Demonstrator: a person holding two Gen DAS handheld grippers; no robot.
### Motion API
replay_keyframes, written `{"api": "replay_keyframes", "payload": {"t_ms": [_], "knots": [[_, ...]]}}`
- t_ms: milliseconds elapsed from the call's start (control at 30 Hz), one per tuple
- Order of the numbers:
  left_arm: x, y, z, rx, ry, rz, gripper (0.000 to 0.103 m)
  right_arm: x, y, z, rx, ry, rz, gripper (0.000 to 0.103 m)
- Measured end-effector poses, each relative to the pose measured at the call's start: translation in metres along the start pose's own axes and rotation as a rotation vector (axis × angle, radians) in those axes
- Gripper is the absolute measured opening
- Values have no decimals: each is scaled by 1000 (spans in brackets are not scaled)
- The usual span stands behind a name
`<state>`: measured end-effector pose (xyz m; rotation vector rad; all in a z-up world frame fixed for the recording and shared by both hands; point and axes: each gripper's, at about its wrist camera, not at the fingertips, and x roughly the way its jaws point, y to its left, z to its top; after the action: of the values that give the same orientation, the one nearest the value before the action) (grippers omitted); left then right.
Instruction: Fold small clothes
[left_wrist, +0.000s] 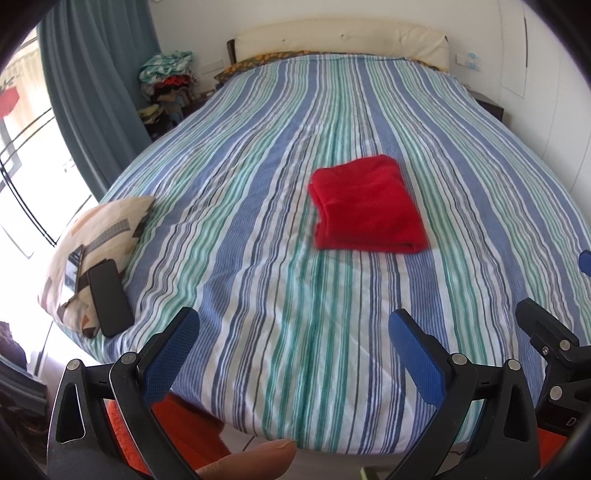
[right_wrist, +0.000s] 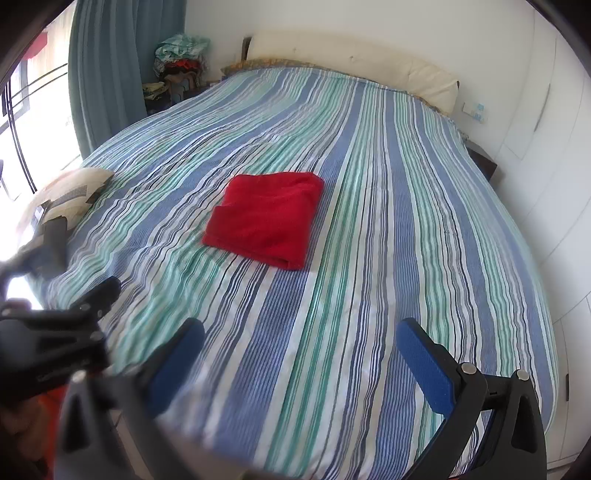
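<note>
Lying folded mid-bed: red cloth (left_wrist: 367, 208) (right_wrist: 266, 218), striped bed cover (left_wrist: 258, 258) (right_wrist: 406, 240) showing bare on every side of it. Leaving open passage from the foot edge straight up to the cloth. Sitting at the left edge: patterned pillow (left_wrist: 99, 243) (right_wrist: 70, 192) with a black phone (left_wrist: 110, 297) resting on it, well apart from the cloth. Hovering spread wide at the foot edge: left tongs (left_wrist: 293, 347) and right tongs (right_wrist: 301, 350), gripping nothing. Crowding the far left corner beside the curtain (left_wrist: 96, 74): clothes pile (left_wrist: 168, 79). Closing off the far end: headboard (left_wrist: 343, 37).
</note>
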<state>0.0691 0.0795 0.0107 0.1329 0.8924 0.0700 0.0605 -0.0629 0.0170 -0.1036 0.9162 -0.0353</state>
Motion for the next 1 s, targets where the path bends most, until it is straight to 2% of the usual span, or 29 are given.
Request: {"api": "replay_keyframes", "payload": {"t_ms": [667,1000], "knots": [[2,-2,2,10,-1,17,102,-1,2,1,12,12,13,102],[1,-3,3,9,-5,18,102,-1,-1,0,55,39,72,102]]}}
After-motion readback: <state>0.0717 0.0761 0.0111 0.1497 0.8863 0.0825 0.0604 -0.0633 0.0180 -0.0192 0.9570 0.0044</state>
